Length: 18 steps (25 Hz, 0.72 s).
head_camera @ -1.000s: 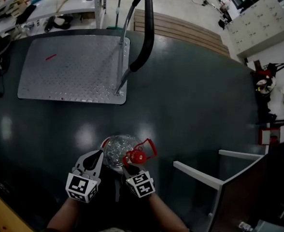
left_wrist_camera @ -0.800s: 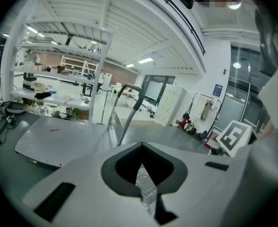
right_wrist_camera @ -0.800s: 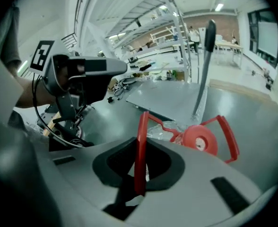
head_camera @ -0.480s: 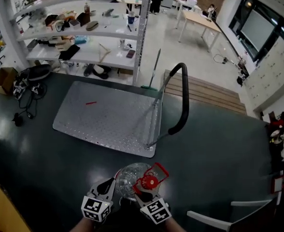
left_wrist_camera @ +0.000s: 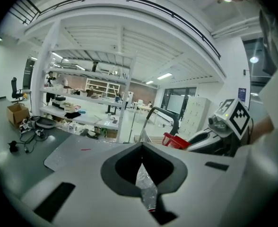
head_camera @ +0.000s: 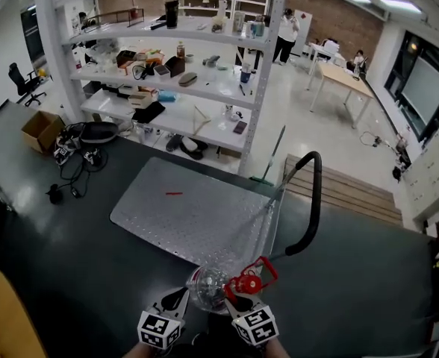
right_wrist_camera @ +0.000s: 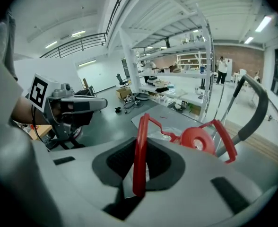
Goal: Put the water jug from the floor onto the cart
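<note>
Jug [head_camera: 207, 288], one, clamped by left gripper [head_camera: 181, 298] and right gripper [head_camera: 234, 301]; one cart [head_camera: 190, 215] beyond.

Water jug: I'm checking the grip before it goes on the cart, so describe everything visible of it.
The water jug is clear crinkly plastic, with a red cap and a red carry handle. The right gripper is shut on the handle; the left gripper pinches its clear wall. It hangs by the cart, at its handle end, not yet set down.

A cardboard box [head_camera: 42, 130] sits left of white shelving [head_camera: 212, 129].
</note>
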Available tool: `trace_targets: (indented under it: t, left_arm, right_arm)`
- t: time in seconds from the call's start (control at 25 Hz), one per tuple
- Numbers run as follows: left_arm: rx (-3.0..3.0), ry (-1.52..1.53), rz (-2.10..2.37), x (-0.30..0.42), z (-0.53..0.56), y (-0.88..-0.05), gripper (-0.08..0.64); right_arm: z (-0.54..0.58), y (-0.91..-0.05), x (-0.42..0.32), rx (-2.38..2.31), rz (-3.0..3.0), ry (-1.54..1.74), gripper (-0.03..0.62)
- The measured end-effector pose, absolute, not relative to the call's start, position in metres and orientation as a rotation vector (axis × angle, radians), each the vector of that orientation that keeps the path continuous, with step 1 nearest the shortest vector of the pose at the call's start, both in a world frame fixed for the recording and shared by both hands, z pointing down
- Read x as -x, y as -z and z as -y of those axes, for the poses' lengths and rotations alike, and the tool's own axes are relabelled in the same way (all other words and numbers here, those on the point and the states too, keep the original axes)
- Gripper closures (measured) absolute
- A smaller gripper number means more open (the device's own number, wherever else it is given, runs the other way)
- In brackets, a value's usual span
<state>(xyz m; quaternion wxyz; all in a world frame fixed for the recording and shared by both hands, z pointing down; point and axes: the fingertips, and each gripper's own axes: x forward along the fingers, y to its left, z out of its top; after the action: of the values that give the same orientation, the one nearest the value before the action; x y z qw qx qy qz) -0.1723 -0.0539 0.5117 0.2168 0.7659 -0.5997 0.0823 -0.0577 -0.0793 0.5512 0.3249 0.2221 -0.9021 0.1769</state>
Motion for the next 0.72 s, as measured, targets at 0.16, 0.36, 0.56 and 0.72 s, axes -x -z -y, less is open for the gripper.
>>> trace_targets:
  t: [0.16,0.36,0.56,0.72]
  left_arm:
    - [-2.092,-0.256,1.712,0.184,0.089,-0.512,0.552]
    - [-2.1,-0.314,1.713,0.197,0.142,-0.513,0.552]
    - [-2.066,-0.349,1.715,0.212,0.202,-0.518,0.552]
    - [-2.064,-0.373,1.701,0.219,0.25,-0.521,0.552]
  right_arm:
    - [0.118,-0.556,0.067,-0.542,2.373,-0.496,0.558]
    - [0.169,-0.567,0.078,-0.51,2.359,-0.511,0.557]
    - [0.215,-0.58,0.089,-0.454,2.336,-0.512,0.555]
    - [0.256,-0.59,0.095,-0.441,2.314,-0.486,0.555]
